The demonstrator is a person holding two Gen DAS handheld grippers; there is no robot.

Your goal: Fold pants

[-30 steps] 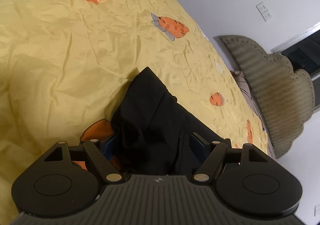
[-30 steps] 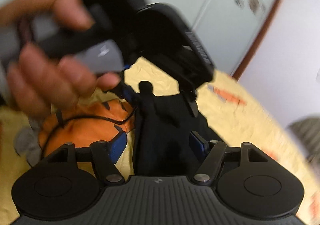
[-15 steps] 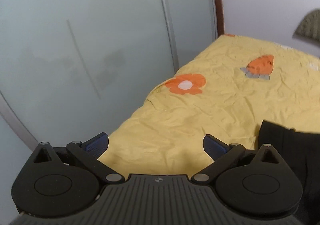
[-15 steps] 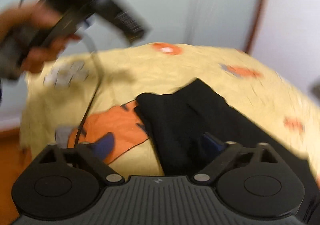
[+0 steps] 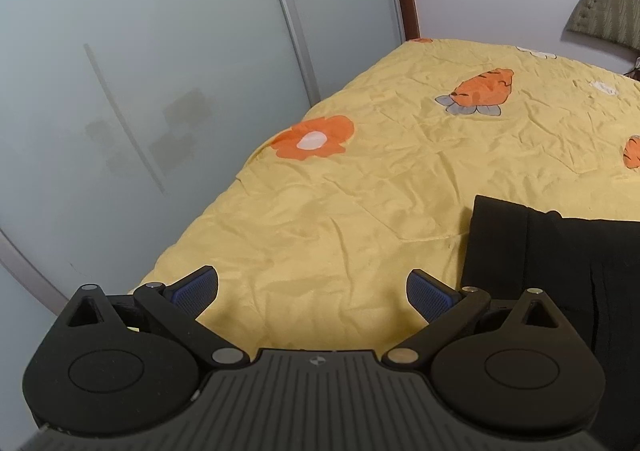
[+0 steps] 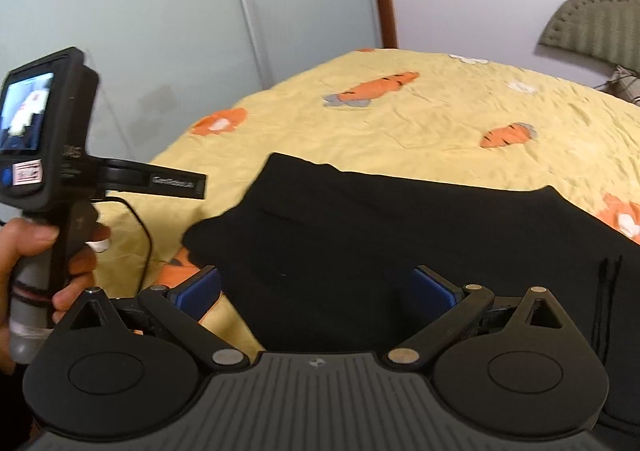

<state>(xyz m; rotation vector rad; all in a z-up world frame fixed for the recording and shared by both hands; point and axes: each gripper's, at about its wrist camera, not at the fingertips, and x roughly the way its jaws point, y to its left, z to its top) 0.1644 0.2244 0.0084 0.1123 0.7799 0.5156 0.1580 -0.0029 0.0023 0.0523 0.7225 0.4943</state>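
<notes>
Black pants [image 6: 400, 235] lie folded on a yellow bedspread [image 6: 400, 123] with orange carrot and flower prints. In the left wrist view the pants [image 5: 560, 259] lie at the right edge. My left gripper [image 5: 312, 291] is open and empty, over bare bedspread [image 5: 360, 191] left of the pants. My right gripper [image 6: 316, 287] is open, its fingers held over the near edge of the pants with nothing gripped. The left gripper's body and the hand that holds it [image 6: 48, 179] show at the left of the right wrist view.
Frosted sliding doors [image 5: 140, 71] stand beyond the bed's left edge. A padded headboard [image 6: 592, 27] stands at the far right against a white wall. A cable [image 6: 140, 235] hangs from the left gripper over the bed.
Both grippers let go of the pants and opened. The left gripper swung off to the left of them. The right gripper pulled back, and the pants now lie flat.
</notes>
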